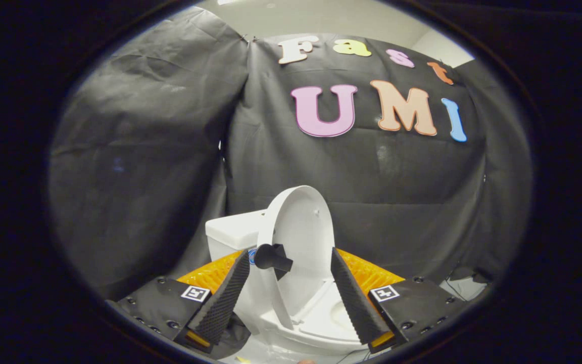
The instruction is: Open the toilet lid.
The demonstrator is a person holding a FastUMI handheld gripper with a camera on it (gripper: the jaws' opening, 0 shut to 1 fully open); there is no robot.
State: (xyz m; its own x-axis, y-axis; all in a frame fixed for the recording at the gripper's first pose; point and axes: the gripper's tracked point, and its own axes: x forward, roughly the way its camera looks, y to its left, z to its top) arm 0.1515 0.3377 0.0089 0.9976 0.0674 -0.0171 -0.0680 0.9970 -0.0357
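- While I hold my gripper (291,260) level, its fingers stand wide apart and grip nothing.
- Between and just beyond the fingertips, the toilet lid (298,237) stands raised, nearly upright.
- Near my left finger (223,301), a dark knob (272,257) projects from the lid.
- Below, the toilet seat (321,323) lies exposed between the fingers.
- Behind the lid sits the tank (233,232).

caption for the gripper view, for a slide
Open tongs either side of the raised toilet lid, its black handle by one finger, bowl uncovered.
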